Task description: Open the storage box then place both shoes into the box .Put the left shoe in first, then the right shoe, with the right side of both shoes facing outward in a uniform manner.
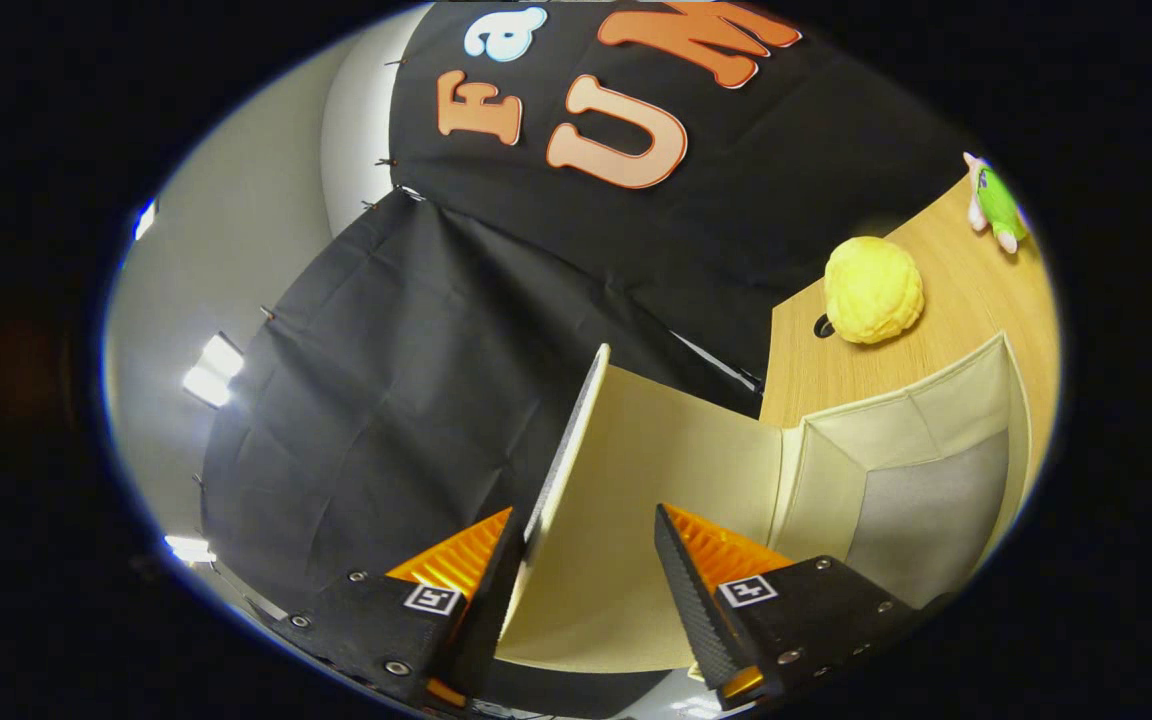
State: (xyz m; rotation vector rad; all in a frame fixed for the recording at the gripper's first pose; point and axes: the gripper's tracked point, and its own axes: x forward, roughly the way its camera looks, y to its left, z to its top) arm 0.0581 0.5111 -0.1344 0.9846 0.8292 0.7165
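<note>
One lid (626, 500) of the storage box (926, 480) raised between the fingers of the gripper (586, 555), nearly on edge, long edge running straight ahead. Fingers spread; left finger (481, 560) against or just beside the lid's outer edge, right finger (701, 580) apart from its inner face, so no pinch. Box mouth open beyond and to the right, on the wooden table (816, 370). Further swing probably away from the box. Yellow plush ball (873, 290) and green toy (994, 205) well beyond.

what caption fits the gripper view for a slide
Gripper open around the raised lid of the open storage box, yellow plush toy beyond on the wooden table.
</note>
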